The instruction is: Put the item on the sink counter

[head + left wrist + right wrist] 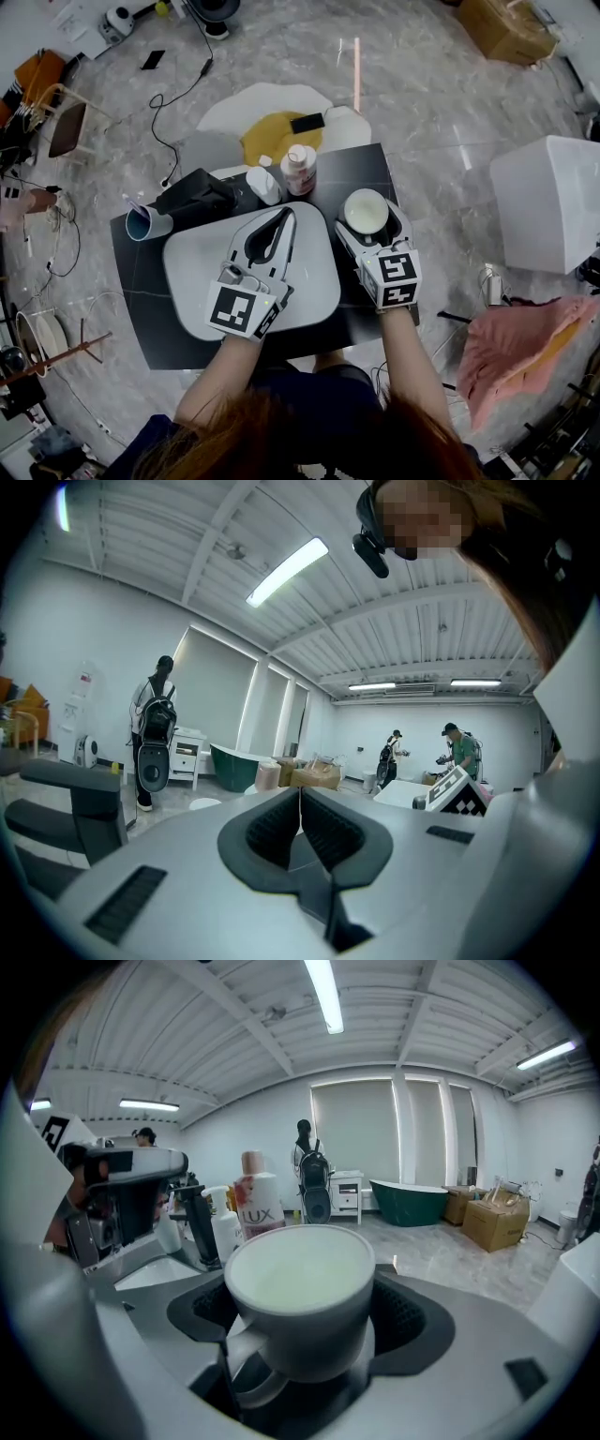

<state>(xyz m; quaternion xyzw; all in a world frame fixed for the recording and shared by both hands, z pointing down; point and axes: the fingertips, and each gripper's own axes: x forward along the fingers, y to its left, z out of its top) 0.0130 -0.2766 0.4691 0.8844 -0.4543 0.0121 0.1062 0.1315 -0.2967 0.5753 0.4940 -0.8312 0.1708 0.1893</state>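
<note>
A white mug sits between the jaws of my right gripper, over the black sink counter just right of the white basin. In the right gripper view the mug fills the gap of the right gripper, its handle turned toward the camera; whether its base rests on the counter is hidden. My left gripper hovers over the basin, shut and empty. The left gripper has its pads pressed together in its own view.
Behind the basin stand a Lux bottle, a white pump bottle and a black faucet. A blue cup with a toothbrush sits at the counter's left. Cables, a white box and pink cloth lie on the floor around.
</note>
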